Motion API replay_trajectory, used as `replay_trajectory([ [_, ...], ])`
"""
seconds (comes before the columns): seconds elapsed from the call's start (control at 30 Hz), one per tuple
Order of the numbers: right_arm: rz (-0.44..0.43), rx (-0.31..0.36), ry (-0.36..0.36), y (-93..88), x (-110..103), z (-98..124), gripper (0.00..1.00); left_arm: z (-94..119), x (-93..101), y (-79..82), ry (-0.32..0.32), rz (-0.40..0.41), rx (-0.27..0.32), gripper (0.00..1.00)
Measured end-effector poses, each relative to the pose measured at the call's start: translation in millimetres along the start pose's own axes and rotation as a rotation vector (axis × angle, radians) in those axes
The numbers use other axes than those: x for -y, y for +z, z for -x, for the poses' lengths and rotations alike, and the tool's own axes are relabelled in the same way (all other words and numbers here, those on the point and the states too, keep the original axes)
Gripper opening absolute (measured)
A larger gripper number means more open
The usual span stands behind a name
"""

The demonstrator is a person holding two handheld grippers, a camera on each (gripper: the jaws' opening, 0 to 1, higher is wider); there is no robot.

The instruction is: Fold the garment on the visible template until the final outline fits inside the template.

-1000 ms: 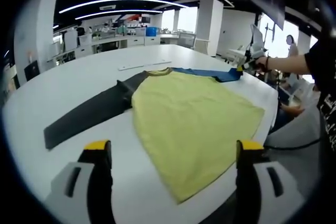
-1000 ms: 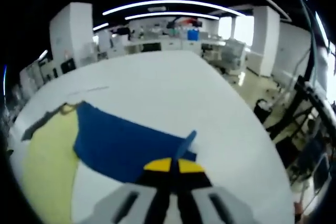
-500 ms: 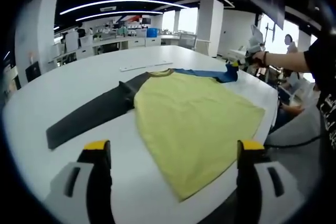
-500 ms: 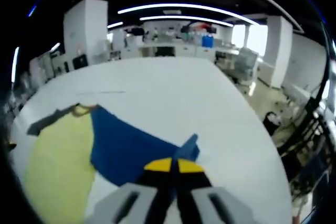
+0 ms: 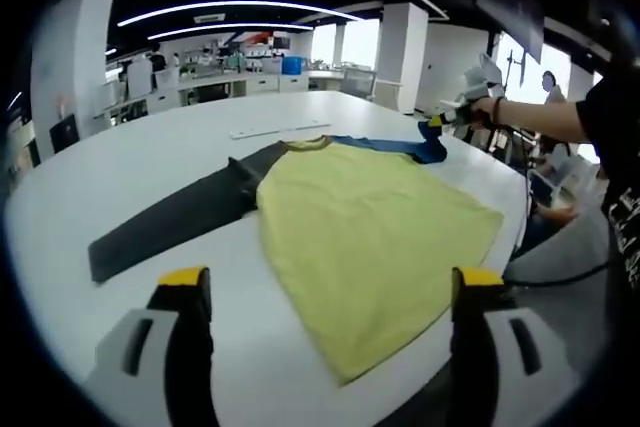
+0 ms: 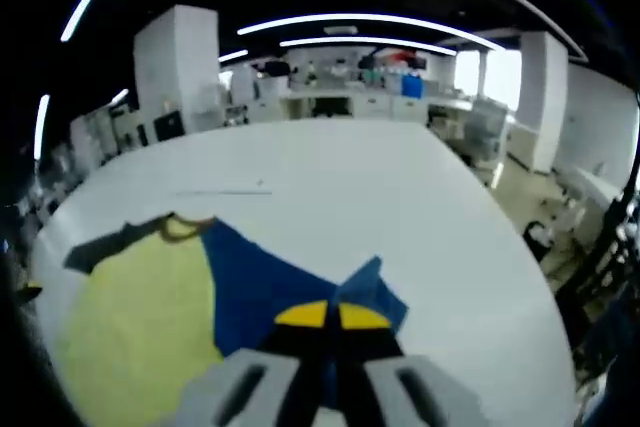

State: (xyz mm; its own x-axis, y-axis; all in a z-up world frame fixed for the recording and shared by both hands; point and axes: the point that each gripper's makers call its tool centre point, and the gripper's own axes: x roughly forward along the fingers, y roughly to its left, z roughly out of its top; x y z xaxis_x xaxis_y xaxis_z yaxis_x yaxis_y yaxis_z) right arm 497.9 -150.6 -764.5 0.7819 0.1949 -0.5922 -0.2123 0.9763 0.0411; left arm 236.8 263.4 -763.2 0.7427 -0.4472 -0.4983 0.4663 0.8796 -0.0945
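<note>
A yellow shirt (image 5: 370, 237) with one dark grey sleeve (image 5: 170, 217) and one blue sleeve (image 5: 395, 144) lies flat on the white table (image 5: 120, 157). My left gripper (image 5: 325, 292) hovers open above the table's near edge, short of the shirt's hem. In the right gripper view my right gripper (image 6: 333, 317) is shut on the end of the blue sleeve (image 6: 270, 272), lifting it over the table, with the yellow body (image 6: 140, 297) to its left. In the left gripper view the right gripper (image 5: 432, 128) shows far right, held by a person's hand.
A thin pale strip (image 5: 275, 129) lies on the table beyond the collar. The person's dark sleeve (image 5: 615, 117) and a cable (image 5: 560, 277) are at the right edge. Desks, chairs and pillars (image 6: 180, 67) fill the room behind.
My right gripper has carried the blue sleeve end inward toward the shirt's body, bunching the sleeve shorter. My left gripper has stayed put.
</note>
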Motion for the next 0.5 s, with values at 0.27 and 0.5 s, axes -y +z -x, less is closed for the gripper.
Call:
replay_trajectory([
  [0.27, 0.018, 0.007, 0.041, 16.8, -24, -8, 0.00, 2, -1.7, -2.3, 0.001, 0.006, 0.002, 0.97],
  [0.5, 0.036, 0.005, 0.083, 27.1, -49, -18, 0.00, 1, -1.6, -1.2, 0.000, 0.011, 0.008, 0.97],
])
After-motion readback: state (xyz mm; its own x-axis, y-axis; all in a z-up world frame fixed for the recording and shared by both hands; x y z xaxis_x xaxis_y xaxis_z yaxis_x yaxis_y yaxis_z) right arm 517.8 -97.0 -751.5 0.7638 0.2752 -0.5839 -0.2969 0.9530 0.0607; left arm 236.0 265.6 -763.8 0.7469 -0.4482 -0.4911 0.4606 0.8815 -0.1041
